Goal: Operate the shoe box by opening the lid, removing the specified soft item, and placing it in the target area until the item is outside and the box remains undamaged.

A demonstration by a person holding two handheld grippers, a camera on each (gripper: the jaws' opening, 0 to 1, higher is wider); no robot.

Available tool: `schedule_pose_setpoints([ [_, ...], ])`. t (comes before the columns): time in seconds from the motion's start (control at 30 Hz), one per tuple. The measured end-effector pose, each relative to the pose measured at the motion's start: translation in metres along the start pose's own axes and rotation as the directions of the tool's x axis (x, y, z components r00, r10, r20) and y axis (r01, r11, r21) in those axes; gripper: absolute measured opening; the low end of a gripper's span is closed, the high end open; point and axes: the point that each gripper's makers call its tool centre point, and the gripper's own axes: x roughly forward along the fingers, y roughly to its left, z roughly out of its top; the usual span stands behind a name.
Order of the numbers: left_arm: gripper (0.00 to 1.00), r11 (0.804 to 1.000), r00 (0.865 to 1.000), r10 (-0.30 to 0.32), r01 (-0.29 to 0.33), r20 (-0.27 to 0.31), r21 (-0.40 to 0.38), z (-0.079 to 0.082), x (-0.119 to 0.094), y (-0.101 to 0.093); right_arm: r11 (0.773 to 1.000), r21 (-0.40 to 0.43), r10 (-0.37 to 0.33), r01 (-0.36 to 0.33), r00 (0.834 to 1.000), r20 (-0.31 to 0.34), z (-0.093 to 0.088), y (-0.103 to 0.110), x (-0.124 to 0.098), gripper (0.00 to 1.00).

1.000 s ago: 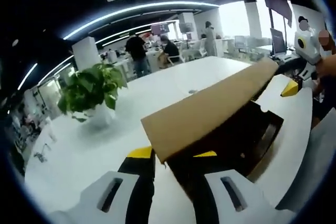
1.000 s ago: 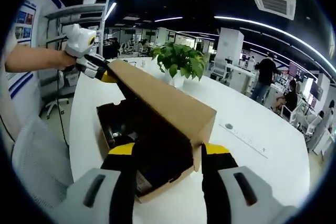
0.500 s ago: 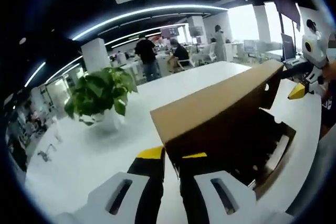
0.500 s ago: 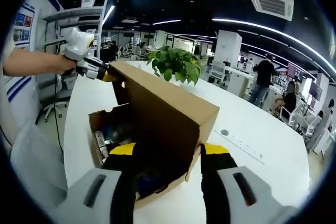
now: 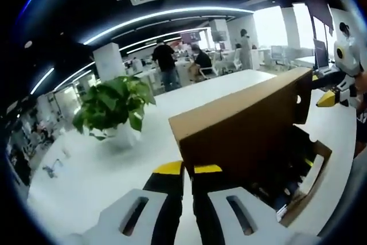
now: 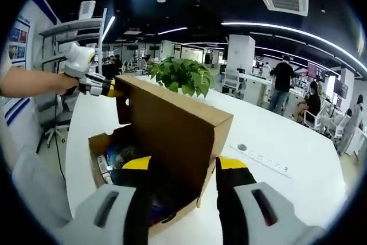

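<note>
A brown cardboard shoe box stands on the white table, its hinged lid raised nearly upright. Dark and coloured items lie inside, too dim to name. My left gripper has its yellow-tipped jaws pressed together on the lid's near corner. In the right gripper view the left gripper sits at the lid's far top corner, held by a person's arm. My right gripper is open, its jaws wide apart on either side of the lid's end. In the left gripper view its yellow tip sits just off the lid's far end.
A potted green plant stands on the white table behind the box. A flat socket strip lies in the tabletop. Several people stand and sit at desks far behind.
The lid has swung up from a low slant to nearly upright, showing more of the box's inside. My left jaws have drawn together on the lid's corner. The right jaws' gap is unchanged.
</note>
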Motion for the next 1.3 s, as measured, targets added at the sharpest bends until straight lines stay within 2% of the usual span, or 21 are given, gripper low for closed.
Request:
schedule_pose_setpoints([
  [0.13, 0.01, 1.000, 1.000, -0.002, 0.002, 0.004, -0.003, 0.001, 0.003, 0.002, 1.000, 0.005, -0.012, 0.012, 1.000, -0.015, -0.008, -0.004, 0.005, 0.38],
  [0.33, 0.01, 1.000, 1.000, 0.000, 0.000, 0.007, -0.002, 0.005, 0.011, 0.004, 0.999, -0.011, -0.051, 0.050, 0.997, -0.063, -0.031, -0.015, 0.006, 0.29],
  [0.53, 0.01, 1.000, 1.000, -0.005, 0.005, 0.009, -0.003, 0.006, 0.017, 0.007, 0.996, 0.014, -0.085, 0.087, 0.991, -0.106, -0.055, -0.025, 0.007, 0.21],
  [0.67, 0.01, 1.000, 1.000, -0.008, 0.008, 0.010, -0.003, 0.007, 0.020, 0.008, 0.993, 0.023, -0.111, 0.114, 0.987, -0.115, -0.064, -0.029, 0.009, 0.16],
  [1.0, 0.01, 1.000, 1.000, -0.012, 0.012, 0.007, -0.005, 0.010, 0.031, 0.010, 0.991, 0.055, -0.110, 0.118, 0.985, -0.131, -0.070, -0.030, 0.023, 0.10],
  [1.17, 0.01, 1.000, 1.000, -0.012, 0.013, 0.010, -0.017, 0.010, 0.035, 0.012, 0.993, 0.045, -0.105, 0.112, 0.984, -0.143, -0.072, -0.030, 0.030, 0.05],
  [1.3, 0.01, 1.000, 1.000, -0.012, 0.012, 0.011, -0.021, 0.011, 0.040, 0.013, 0.992, 0.049, -0.106, 0.115, 0.983, -0.149, -0.073, -0.032, 0.032, 0.04],
])
